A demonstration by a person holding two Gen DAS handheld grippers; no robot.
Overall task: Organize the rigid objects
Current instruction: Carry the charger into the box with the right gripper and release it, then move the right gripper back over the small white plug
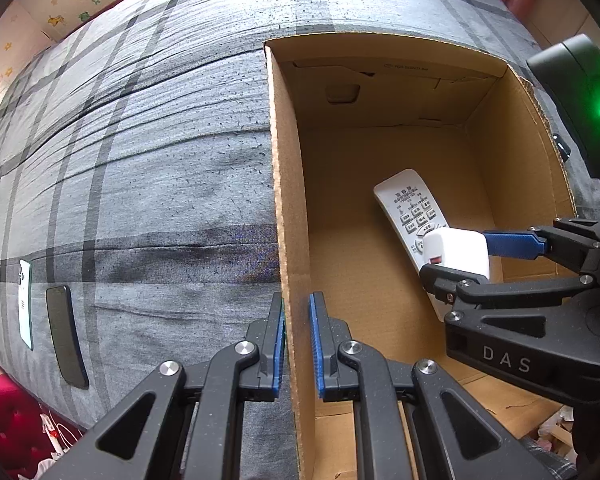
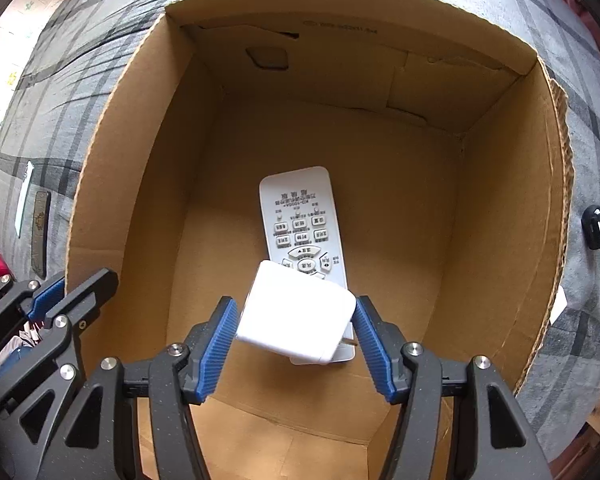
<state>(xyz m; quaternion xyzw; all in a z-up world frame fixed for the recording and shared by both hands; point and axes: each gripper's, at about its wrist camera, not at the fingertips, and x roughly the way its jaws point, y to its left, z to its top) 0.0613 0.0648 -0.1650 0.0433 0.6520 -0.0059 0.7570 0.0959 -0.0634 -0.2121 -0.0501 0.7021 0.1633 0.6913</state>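
Note:
An open cardboard box (image 1: pixel 284 200) stands on a grey plaid bedspread (image 1: pixel 140 160). A white remote control (image 2: pixel 300 216) lies face up on its floor. My right gripper (image 2: pixel 296 312) is inside the box, pointing down and shut on a white charger block (image 2: pixel 296 320), which hangs tilted just above the near end of the remote. From the left wrist view, the same charger (image 1: pixel 456 250) sits between the right gripper's fingers over the remote (image 1: pixel 412 208). My left gripper (image 1: pixel 296 320) is shut on the box's left wall at the rim.
Two phones lie on the bedspread left of the box: a white one (image 1: pixel 25 304) and a black one (image 1: pixel 66 336). A small black object (image 2: pixel 596 226) rests on the cover right of the box. Red fabric and a cable show at the lower left.

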